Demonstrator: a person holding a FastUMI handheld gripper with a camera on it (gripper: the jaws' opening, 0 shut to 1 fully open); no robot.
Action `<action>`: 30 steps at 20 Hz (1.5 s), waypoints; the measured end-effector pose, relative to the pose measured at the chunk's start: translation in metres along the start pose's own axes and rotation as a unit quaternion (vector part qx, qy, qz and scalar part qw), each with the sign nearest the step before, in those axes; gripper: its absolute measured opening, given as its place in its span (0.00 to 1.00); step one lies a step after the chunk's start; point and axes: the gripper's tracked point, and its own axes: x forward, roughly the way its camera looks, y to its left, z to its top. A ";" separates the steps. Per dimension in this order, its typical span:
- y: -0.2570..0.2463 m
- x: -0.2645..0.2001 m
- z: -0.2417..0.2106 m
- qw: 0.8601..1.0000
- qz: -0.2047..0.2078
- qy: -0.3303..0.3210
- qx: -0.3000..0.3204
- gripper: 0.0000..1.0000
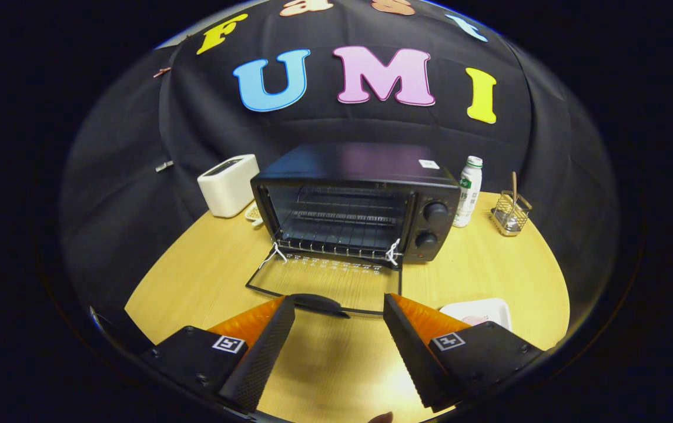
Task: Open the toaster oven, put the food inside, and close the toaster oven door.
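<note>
We look from the camera riding on the gripper (339, 305), low over the wooden table (489, 270), facing forward along its two spread fingers (265, 346). Straight ahead, near, sits the toaster oven (360, 200) with its door (324, 282) dropped toward us; the far booth wall closes the background.

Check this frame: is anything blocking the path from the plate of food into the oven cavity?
Nothing visible blocks it. The toaster oven door lies folded down and the rack looks bare. The hand-held gripper is open at the door handle; the white plate sits beside its right finger.
</note>
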 end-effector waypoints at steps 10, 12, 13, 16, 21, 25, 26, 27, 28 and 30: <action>-0.140 -0.030 0.000 0.997 0.003 0.077 0.026 1.00; -0.171 -0.030 -0.011 0.994 -0.005 0.102 0.029 0.99; -0.185 -0.028 -0.018 0.992 -0.005 0.118 0.031 0.99; -0.219 -0.021 -0.045 0.984 -0.007 0.171 0.039 0.99; -0.261 -0.009 -0.076 0.973 -0.012 0.225 0.050 0.99; -0.278 0.002 -0.101 0.960 -0.004 0.268 0.082 0.99; -0.282 0.006 -0.107 0.956 0.000 0.280 0.086 0.99; -0.284 0.007 -0.114 0.952 0.003 0.294 0.092 0.99; -0.289 0.012 -0.119 0.948 0.001 0.302 0.098 0.96; -0.294 0.018 -0.129 0.941 0.000 0.321 0.107 0.84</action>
